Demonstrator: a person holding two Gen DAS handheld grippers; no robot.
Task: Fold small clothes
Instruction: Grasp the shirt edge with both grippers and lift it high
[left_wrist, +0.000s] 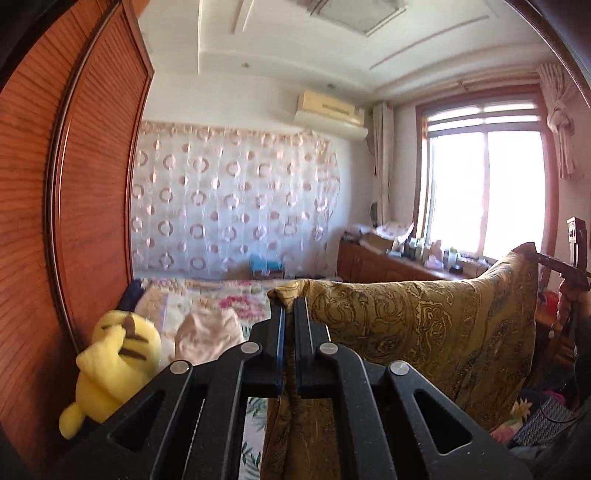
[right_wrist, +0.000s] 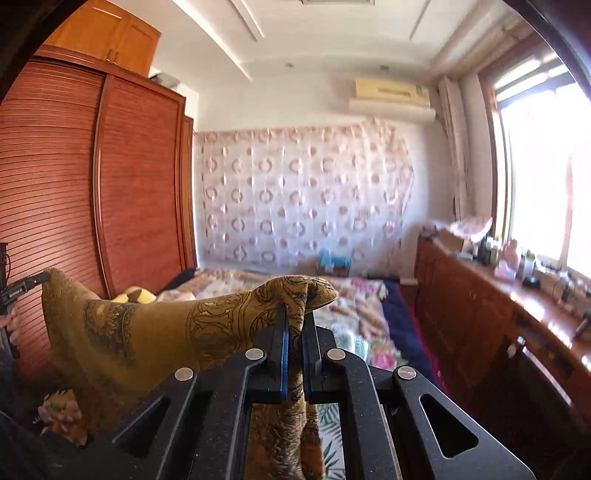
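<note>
One patterned cloth (left_wrist: 424, 325), two hand-held grippers, one yellow plush toy (left_wrist: 114, 362), one wardrobe (right_wrist: 92, 184)

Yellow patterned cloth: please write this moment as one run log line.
step: lift | yellow patterned cloth: stretched above bed | left gripper: shut on corner | right gripper: shut on corner

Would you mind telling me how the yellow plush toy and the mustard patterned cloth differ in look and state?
The plush toy is bright plain yellow with dark stripes; the cloth is dull mustard with a dark swirling print. The toy lies by the wardrobe, untouched; the cloth hangs in the air, stretched between the left gripper and right gripper, each pinching a top corner. Both are soft and yellowish.
</note>
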